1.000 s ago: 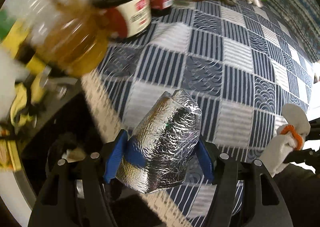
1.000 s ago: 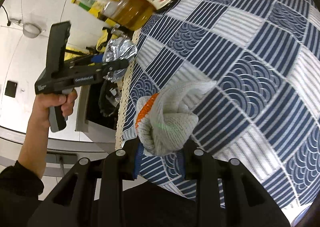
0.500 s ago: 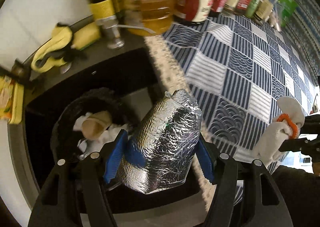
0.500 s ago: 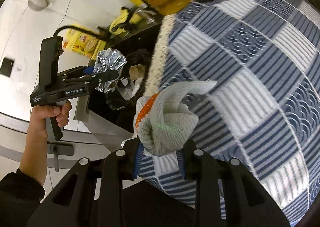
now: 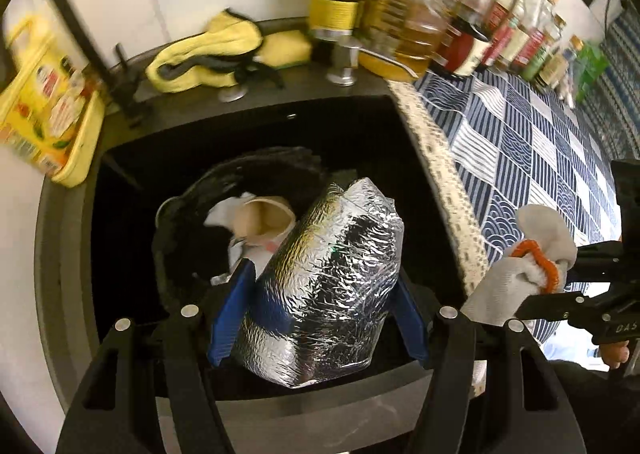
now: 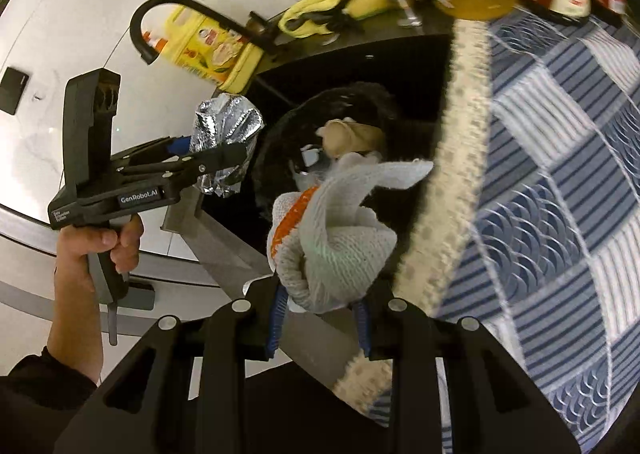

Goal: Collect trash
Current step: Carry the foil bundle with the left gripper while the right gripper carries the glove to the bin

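Observation:
My left gripper [image 5: 316,314] is shut on a crumpled silver foil bag [image 5: 332,282], held over a black-lined trash bin [image 5: 176,222] that sits in the dark sink. Inside the bin lie a brown paper cup [image 5: 262,218] and white scraps. My right gripper [image 6: 320,318] is shut on a balled grey knit glove with an orange cuff [image 6: 336,250], hanging at the sink's edge beside the bin [image 6: 276,142]. In the right wrist view a hand holds the left gripper [image 6: 212,162] with the foil bag [image 6: 224,142] to the left of the bin.
A blue-and-white checked tablecloth [image 5: 532,142] covers the counter right of the sink [image 5: 68,254]. Oil and sauce bottles [image 5: 404,34] line the back wall. A yellow cloth [image 5: 208,54], a yellow container [image 5: 44,110] and a black tap [image 6: 160,14] stand behind the sink.
Both grippers have swept left off the tablecloth, carrying their loads. The foil bag now hangs over the bin and the glove has come to the sink's edge.

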